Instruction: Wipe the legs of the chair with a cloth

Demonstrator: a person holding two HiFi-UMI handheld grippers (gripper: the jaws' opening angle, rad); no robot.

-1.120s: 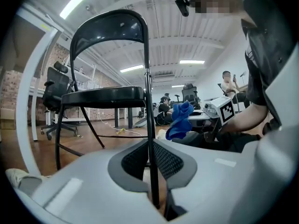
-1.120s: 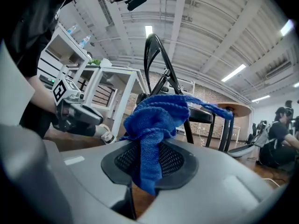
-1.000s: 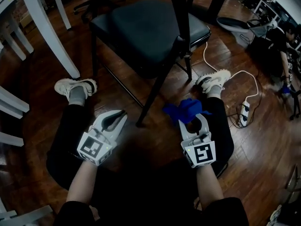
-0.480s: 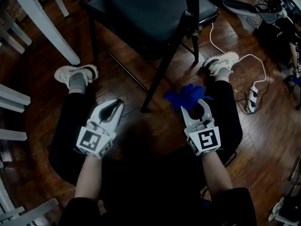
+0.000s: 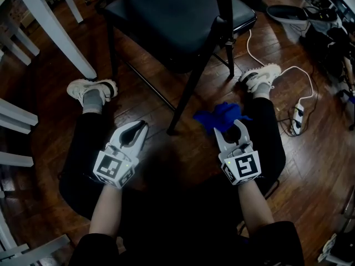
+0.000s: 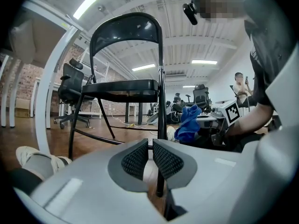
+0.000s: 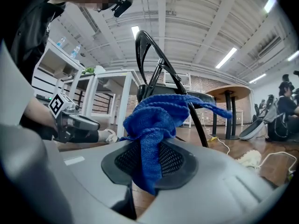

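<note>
The blue cloth (image 5: 221,117) is a soft, loosely knitted rag, light and limp. The right tool (image 5: 237,127) pinches a bunched fold of it between its pads, and the rest flops forward over the tips. Held by that one fold it should drape around a thin tube, but a loose tail hangs free and could snag, so a fuller bunch would probably wipe more firmly. The left tool (image 5: 138,128) is pressed nearly together on nothing, with only a slit between its pads. The folding chair (image 5: 166,21) has slim, rigid black metal legs, likely slick. Its nearest front leg (image 5: 186,96) slants down to the wooden floor (image 5: 50,121) between the two tools, just left of the cloth. There is open floor around that foot. A thin crossbar (image 5: 147,85) runs behind it, the person's legs flank it, a white table leg (image 5: 52,29) stands well to the left, and a power strip (image 5: 297,122) with its cable lies to the right.
</note>
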